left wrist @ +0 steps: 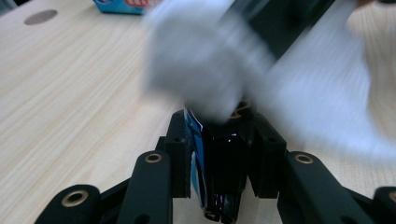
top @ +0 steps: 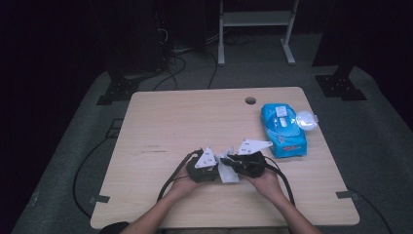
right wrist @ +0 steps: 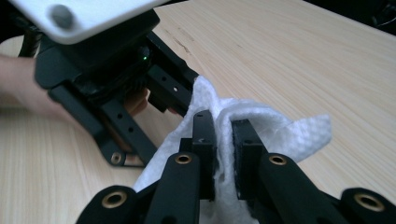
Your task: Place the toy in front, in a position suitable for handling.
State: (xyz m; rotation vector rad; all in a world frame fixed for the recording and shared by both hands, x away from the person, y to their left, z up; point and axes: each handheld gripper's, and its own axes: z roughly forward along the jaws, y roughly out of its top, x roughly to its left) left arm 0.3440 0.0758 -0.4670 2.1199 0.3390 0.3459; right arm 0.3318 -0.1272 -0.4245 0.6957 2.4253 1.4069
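My left gripper point(top: 215, 168) point(left wrist: 217, 140) sits near the table's front edge, its jaws shut on a black glossy object point(left wrist: 224, 158) that has a thin blue and white edge. What the object is I cannot tell. My right gripper point(top: 227, 162) point(right wrist: 223, 135) faces it from the right and is shut on a white wipe point(right wrist: 280, 126) point(top: 228, 174). The wipe point(left wrist: 201, 60) is a blur right over the black object. In the right gripper view the left gripper point(right wrist: 116, 88) is close by at the left, touching the wipe.
A blue pack of wipes point(top: 283, 127) lies at the right of the wooden table point(top: 185, 117), with its clear flap point(top: 307, 118) open at its far end. A round cable hole point(top: 250, 100) is near the far edge. Cables trail off the front.
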